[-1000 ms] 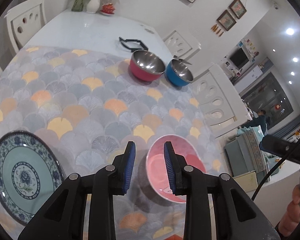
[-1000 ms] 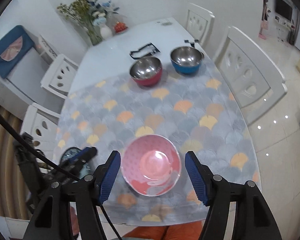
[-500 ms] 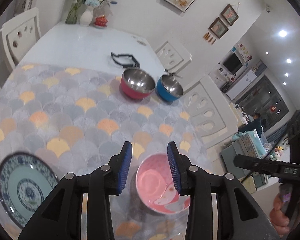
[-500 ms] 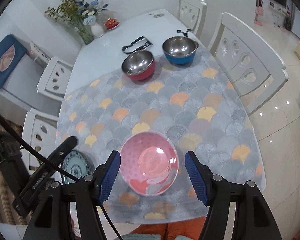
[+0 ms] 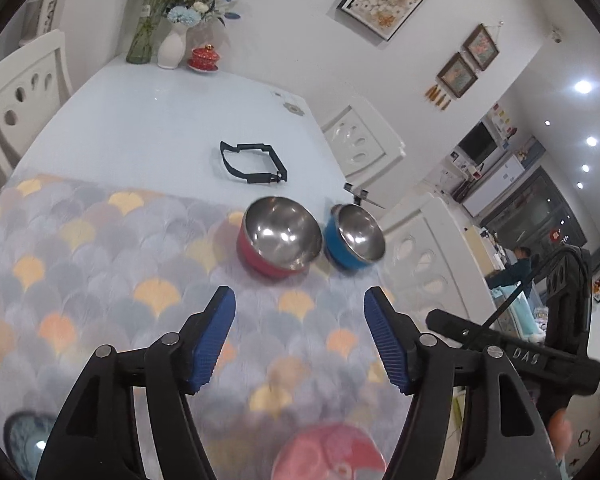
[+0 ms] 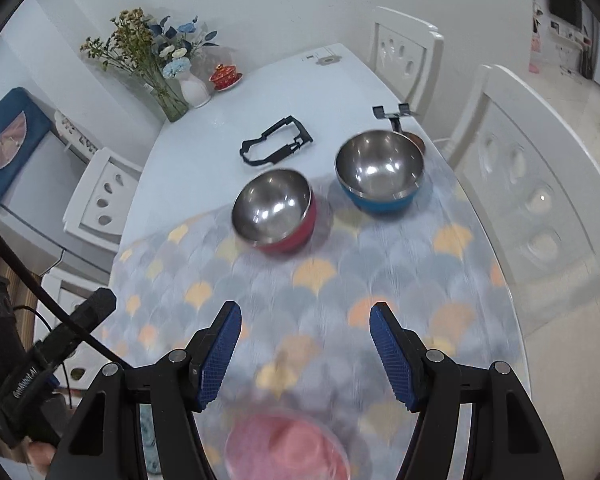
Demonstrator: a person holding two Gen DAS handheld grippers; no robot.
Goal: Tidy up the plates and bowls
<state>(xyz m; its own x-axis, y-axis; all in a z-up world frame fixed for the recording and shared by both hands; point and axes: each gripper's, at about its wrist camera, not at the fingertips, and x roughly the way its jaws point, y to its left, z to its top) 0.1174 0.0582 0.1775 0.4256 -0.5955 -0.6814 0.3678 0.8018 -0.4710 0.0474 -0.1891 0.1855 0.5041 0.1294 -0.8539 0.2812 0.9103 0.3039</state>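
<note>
A red steel bowl [image 5: 278, 236] and a blue steel bowl [image 5: 354, 238] stand side by side at the far end of the patterned mat [image 5: 100, 260]. They also show in the right wrist view, red bowl [image 6: 274, 210] and blue bowl [image 6: 380, 170]. A pink bowl [image 5: 328, 458] sits at the near edge, below both grippers, also in the right wrist view [image 6: 286, 446]. A blue patterned plate [image 5: 26, 440] lies at the near left. My left gripper [image 5: 296, 336] and right gripper [image 6: 306, 352] are both open and empty, above the mat.
A black plastic frame [image 5: 252, 162] lies on the bare white table [image 5: 140, 132] behind the bowls. A small black clip [image 6: 394, 114] stands behind the blue bowl. Vases with flowers [image 5: 172, 20] and a red cup [image 5: 204, 58] stand at the far end. White chairs [image 6: 532, 184] surround the table.
Both grippers have moved forward toward the steel bowls, which look larger and nearer. The left gripper's jaws have opened wide. The pink bowl has slid to the bottom edge of both views.
</note>
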